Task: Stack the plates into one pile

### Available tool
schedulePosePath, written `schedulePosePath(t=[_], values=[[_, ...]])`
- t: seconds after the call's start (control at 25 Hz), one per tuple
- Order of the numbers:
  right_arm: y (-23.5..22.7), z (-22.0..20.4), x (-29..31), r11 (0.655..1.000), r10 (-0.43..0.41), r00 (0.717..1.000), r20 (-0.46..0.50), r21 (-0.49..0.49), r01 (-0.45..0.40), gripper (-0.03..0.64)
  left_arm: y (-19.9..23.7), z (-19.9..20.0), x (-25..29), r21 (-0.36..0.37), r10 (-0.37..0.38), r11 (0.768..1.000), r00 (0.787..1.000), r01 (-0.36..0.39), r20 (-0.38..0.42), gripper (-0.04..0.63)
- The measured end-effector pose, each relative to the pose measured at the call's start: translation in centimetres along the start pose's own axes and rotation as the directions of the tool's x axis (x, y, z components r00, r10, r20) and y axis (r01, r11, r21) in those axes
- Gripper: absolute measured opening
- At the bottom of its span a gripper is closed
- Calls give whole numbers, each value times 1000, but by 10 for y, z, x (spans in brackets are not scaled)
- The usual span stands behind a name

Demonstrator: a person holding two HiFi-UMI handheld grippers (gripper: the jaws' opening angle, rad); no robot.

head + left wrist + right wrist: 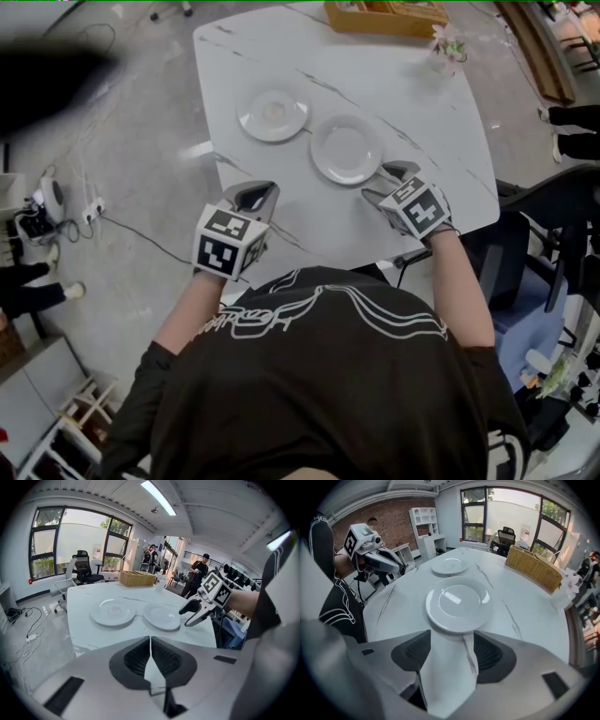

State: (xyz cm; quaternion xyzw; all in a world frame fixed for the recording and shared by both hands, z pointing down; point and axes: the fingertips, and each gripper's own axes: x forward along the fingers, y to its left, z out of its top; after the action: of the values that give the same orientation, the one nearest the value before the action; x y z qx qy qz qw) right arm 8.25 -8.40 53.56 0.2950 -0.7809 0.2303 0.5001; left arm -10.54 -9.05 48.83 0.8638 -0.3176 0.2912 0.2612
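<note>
Two white plates lie side by side on the white marble table (412, 103). The left plate (273, 113) is the farther one; the right plate (346, 149) lies nearer. My right gripper (389, 183) hovers just at the near rim of the right plate (458, 603), jaws open, with only the tabletop between its fingers (451, 637). The left plate (449, 566) sits beyond it. My left gripper (255, 195) stays over the table's near left corner, shut and empty (150, 640), well short of both the left plate (112, 611) and the right plate (161, 617).
A wicker basket (386, 17) stands at the table's far edge, with a small flower vase (446, 49) to its right. An office chair (553, 202) is close to the table's right side. Cables and a power strip (89, 211) lie on the floor at left.
</note>
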Motion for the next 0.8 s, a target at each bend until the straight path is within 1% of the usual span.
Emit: schedulePosePath(t=[0.12, 0.24, 0.48, 0.64, 0.8], values=[[-6, 3, -8, 1000, -21, 999, 28, 20, 20, 284, 6, -1, 3, -1, 2, 1000, 1000, -2, -2, 31], [-6, 15, -15, 999, -22, 998, 66, 29, 20, 284, 11, -1, 5, 4, 7, 1000, 1000, -7, -4, 31], [-2, 57, -20, 1000, -4, 992, 128, -19, 6, 284, 23, 5, 4, 8, 25, 1000, 1000, -25, 8, 30], [-5, 87, -18, 1000, 3, 985, 175, -31, 3, 284, 35, 13, 3, 11, 47, 999, 999, -47, 18, 30], [-9, 116, -14, 998, 10, 978, 207, -63, 3, 284, 47, 21, 4, 10, 68, 998, 997, -68, 26, 31]])
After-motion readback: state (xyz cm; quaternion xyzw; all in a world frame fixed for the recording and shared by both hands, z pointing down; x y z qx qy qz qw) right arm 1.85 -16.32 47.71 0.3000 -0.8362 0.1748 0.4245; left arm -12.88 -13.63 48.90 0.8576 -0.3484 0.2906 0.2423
